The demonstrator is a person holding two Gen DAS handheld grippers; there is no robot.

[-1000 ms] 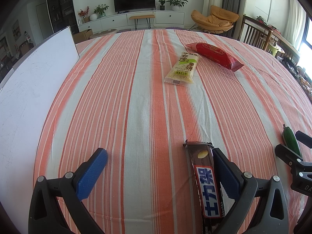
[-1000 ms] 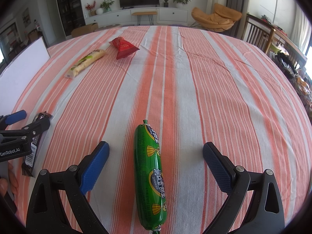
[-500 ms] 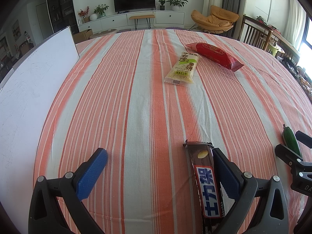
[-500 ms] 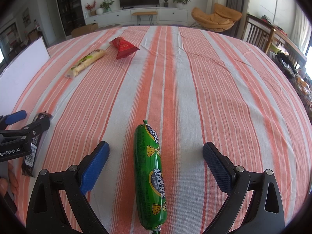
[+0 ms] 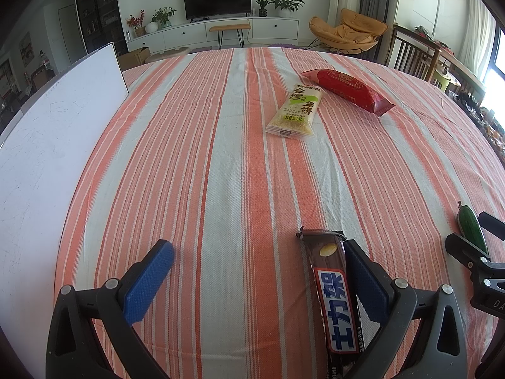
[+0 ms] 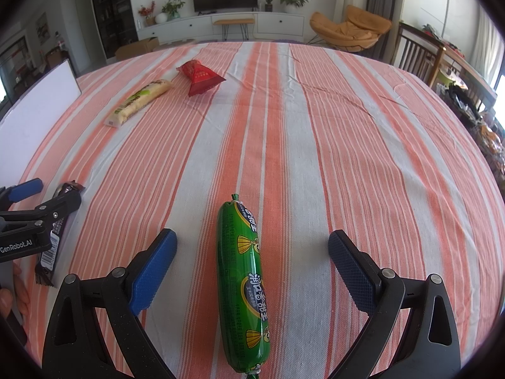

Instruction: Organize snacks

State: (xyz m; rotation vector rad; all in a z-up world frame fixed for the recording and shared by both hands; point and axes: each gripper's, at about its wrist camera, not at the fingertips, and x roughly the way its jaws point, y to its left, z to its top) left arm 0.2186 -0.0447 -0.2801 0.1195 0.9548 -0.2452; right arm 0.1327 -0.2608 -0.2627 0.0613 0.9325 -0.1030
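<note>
Barely started, by the looks of it. Left gripper (image 5: 258, 271) spread wide with nothing pinched, low over the cloth, and the brown chocolate bar in its glossy wrapper (image 5: 334, 297) lying flat right against the inner face of the right-hand blue pad (image 5: 366, 284), so way off-centre between the jaws. Right gripper (image 6: 252, 262) also wide open, straddling the shiny green plastic-cased sausage (image 6: 244, 284), which sits roughly midway between the pads, touching neither. So nothing lifted yet, all four snacks loose on the orange-and-white striped tablecloth (image 5: 195, 164).

Further ahead of the left tool and a bit to the right: pale yellow rice-cracker packet with green print (image 5: 295, 112), and just beyond it the long red foil pouch (image 5: 347, 90), the two close together, maybe touching at a corner. Probably the gathering spot, only a guess.

Loads of bare cloth ahead of both tools. Flat white board (image 5: 53, 139) along the left side. Two grippers close side by side, so careful swinging inward.
</note>
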